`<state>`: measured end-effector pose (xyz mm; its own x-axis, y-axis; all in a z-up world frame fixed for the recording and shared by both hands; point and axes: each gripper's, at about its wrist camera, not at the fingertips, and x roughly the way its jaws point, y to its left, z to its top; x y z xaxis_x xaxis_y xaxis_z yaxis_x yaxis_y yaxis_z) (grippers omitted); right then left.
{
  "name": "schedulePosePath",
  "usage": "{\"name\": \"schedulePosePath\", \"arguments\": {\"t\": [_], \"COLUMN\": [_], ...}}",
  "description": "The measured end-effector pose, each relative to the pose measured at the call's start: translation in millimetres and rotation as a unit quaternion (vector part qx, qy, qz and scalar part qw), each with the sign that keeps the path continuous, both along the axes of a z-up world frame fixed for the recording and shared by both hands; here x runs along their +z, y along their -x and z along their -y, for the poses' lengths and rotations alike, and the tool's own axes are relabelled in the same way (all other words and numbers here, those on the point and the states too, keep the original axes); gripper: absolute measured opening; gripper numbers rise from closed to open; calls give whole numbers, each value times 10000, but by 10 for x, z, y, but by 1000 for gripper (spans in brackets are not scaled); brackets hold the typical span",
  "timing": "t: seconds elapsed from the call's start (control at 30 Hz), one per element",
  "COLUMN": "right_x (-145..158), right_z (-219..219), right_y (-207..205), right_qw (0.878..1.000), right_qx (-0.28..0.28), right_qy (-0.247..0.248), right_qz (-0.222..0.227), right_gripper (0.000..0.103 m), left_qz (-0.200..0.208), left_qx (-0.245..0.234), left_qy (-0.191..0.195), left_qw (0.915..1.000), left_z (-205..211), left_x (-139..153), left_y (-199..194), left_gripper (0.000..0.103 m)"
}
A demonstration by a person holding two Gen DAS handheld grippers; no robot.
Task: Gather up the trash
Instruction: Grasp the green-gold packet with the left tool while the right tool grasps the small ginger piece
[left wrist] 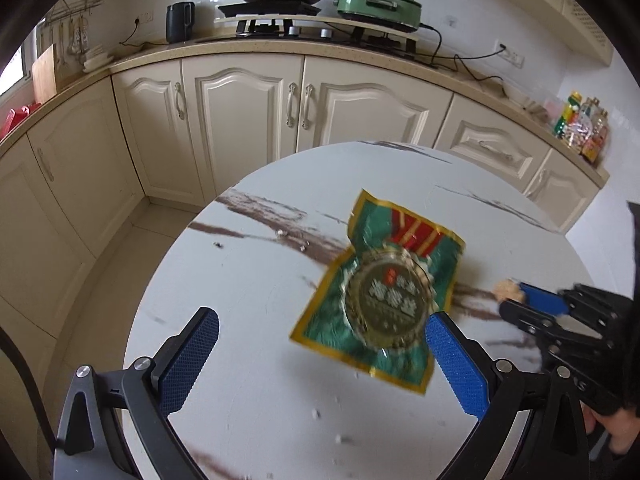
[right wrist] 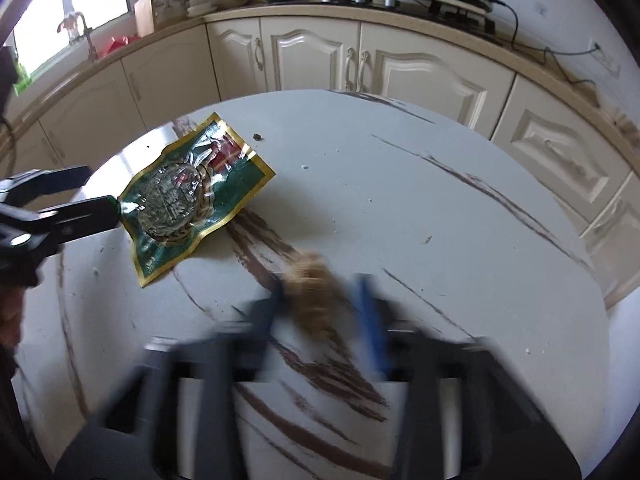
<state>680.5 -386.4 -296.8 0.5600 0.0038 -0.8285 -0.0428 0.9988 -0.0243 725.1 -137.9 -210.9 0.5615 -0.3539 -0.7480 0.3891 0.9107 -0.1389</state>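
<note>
In the lower middle of the right wrist view, the right claw (right wrist: 320, 308) is straddling a tan crumbly scrap (right wrist: 312, 296) on the counter (right wrist: 440, 208), its jaws narrowed around it, though blur is hiding whether the pads are actually pressing, so a firm grip cannot be confirmed. The left claw (left wrist: 322, 360) is standing wide open and empty at the bottom of its view, its right pad sitting just at the lower edge of the green and gold wrapper (left wrist: 380, 296) lying flat mid-frame, probably lining up to pinch that trash next.
</note>
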Motion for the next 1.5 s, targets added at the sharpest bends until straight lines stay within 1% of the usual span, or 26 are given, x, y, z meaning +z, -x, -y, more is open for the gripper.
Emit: {"name": "schedulePosePath", "arguments": {"t": [0.2, 0.27, 0.3, 0.4, 0.47, 0.5, 0.53, 0.57, 0.6, 0.63, 0.7, 0.8, 0.87, 0.93, 0.97, 1.03, 1.07, 1.1, 1.13, 1.2, 1.27, 1.37, 1.5], "right_x": [18, 21, 30, 34, 34, 30, 18, 8, -3, -18, -26, -37, -41, -46, -45, -48, -47, -46, -44, -46, -53, -55, -58], "right_z": [76, 80, 82, 71, 0, -30, -58, -83, -100, -119, -156, -200, -216, -218, -219, -225, -227, -228, -231, -252, -280, -287, -283], "right_y": [2, -18, -24, -86, -149, -176, -218, -251, -265, -281, -299, -305, -305, -310, -312, -296, -289, -280, -273, -256, -242, -228, -217], "right_qw": [9994, 9992, 9988, 9976, 9979, 9982, 9983, 9980, 9977, 9974, 9977, 9971, 9971, 9970, 9972, 9971, 9973, 9973, 9971, 9966, 9971, 9969, 9967], "right_qx": [-62, -58, -76, -90, -49, -58, -67, -53, -47, -40, -60, -7, 4, 7, -9, -28, -28, -30, 1, 57, 76, 104, 137], "right_qy": [-320, -391, -480, -681, -641, -597, -577, -623, -676, -715, -681, -755, -761, -768, -752, -754, -739, -735, -760, -826, -761, -772, -803], "right_qz": [92, 77, 108, 87, 39, 36, 7, -11, -24, -53, -34, -39, -41, -41, -39, -27, -25, -28, -39, -44, -50, -51, -64], "right_gripper": [24, 24, 24, 24, 24, 25, 25, 25, 25, 25, 25, 25, 25, 25, 25, 25, 25, 25, 25, 25, 25, 25, 25], "left_qz": [10, 92, 135, 51, 101, 85, 40, -59, -130, -200, -223, -442, -528, -484, -499, -547, -556, -534, -539, -586, -727, -758, -828], "left_qx": [-61, -75, -101, -255, -298, -337, -378, -410, -450, -505, -518, -675, -826, -879, -895, -940, -918, -833, -790, -636, -549, -525, -644], "left_qy": [-12, -28, -109, -155, -178, -201, -182, -135, -20, 117, 229, 549, 612, 529, 593, 748, 764, 721, 758, 870, 1008, 1052, 1056], "left_qw": [10000, 9999, 9998, 9995, 9993, 9992, 9991, 9991, 9989, 9985, 9981, 9952, 9933, 9935, 9930, 9912, 9913, 9925, 9925, 9924, 9907, 9902, 9889], "left_z": [122, 169, 208, 293, 326, 353, 367, 383, 378, 337, 333, 338, 346, 377, 369, 337, 329, 328, 299, 254, 222, 156, 189], "left_x": [-99, -120, -143, -208, -212, -245, -265, -308, -311, -303, -316, -340, -346, -367, -370, -354, -357, -373, -362, -363, -384, -332, -326], "left_y": [-236, -293, -324, -364, -382, -393, -410, -421, -441, -470, -461, -426, -401, -355, -340, -344, -342, -351, -385, -458, -553, -596, -623], "left_gripper": [102, 102, 102, 100, 100, 99, 96, 89, 84, 81, 71, 40, 35, 33, 30, 28, 20, 19, 19, 22, 23, 23, 24]}}
